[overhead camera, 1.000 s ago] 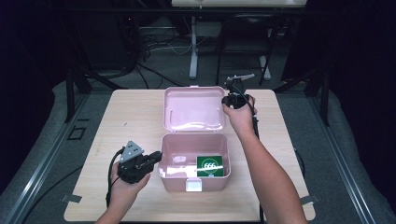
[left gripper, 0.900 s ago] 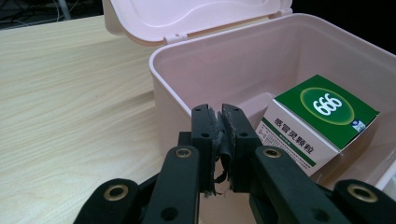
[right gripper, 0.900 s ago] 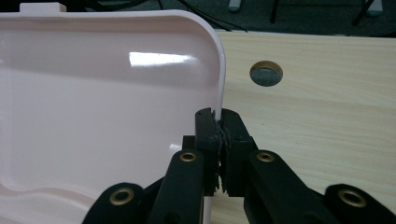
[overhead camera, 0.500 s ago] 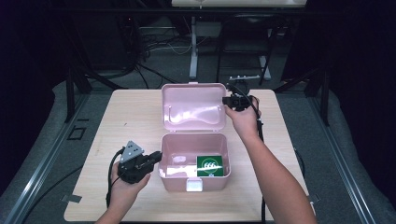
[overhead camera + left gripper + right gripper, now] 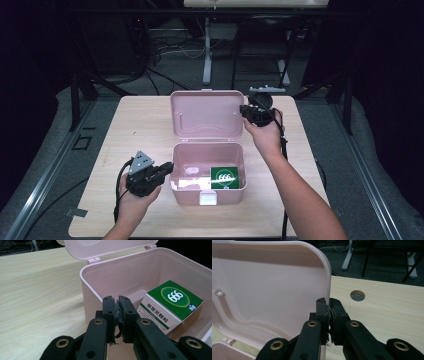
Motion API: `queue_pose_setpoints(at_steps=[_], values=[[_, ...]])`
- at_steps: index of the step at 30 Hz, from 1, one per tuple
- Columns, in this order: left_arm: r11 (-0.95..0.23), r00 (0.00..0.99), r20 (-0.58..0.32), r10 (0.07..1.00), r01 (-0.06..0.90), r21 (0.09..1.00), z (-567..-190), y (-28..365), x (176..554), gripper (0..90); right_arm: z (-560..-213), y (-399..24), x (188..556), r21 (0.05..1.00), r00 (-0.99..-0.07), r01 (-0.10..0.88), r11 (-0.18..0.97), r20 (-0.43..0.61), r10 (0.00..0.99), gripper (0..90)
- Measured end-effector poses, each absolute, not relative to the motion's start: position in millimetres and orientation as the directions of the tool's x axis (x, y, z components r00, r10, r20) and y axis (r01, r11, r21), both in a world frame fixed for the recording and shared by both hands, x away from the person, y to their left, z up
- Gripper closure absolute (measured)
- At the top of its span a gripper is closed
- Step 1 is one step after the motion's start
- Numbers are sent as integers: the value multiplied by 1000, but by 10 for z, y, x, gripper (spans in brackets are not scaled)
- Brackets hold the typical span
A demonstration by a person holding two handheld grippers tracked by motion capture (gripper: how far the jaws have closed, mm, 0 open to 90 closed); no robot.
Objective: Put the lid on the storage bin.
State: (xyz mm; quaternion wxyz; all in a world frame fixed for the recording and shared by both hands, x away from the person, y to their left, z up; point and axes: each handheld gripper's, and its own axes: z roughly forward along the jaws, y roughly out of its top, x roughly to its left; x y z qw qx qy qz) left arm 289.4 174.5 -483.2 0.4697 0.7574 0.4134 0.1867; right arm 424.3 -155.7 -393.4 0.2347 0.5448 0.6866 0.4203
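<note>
An open pink box (image 5: 190,196) stands near the table's front edge, its lid (image 5: 205,115) raised behind it. Inside it at the right lies a green and white carton (image 5: 223,177) marked 666. My right gripper (image 5: 243,111) is shut on the lid's right edge; in the right gripper view the lid (image 5: 269,285) runs down between the jaws of the right gripper (image 5: 328,302). My left gripper (image 5: 167,169) rests at the box's left wall, shut with nothing in it. In the left gripper view, the left gripper (image 5: 116,301) sits just in front of the box wall (image 5: 92,290), with the carton (image 5: 172,302) beyond.
The wooden table (image 5: 135,125) has bare surface left and right of the box, and a round hole (image 5: 357,295) near the lid. Cables and stand legs (image 5: 207,55) lie on the dark floor behind the table.
My right gripper has shifted a little to the right with the lid's edge in it, and the lid has turned slightly. The left gripper has kept still.
</note>
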Motion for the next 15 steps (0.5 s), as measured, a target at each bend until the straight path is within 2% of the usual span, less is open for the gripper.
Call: queue_pose_setpoints(at_steps=[15], values=[[-215, 586, -106, 803, 451, 866, -4834, 1745, 2892, 843, -3919, -1603, 3918, 875, -338, 482, 56, 127, 932, 865]])
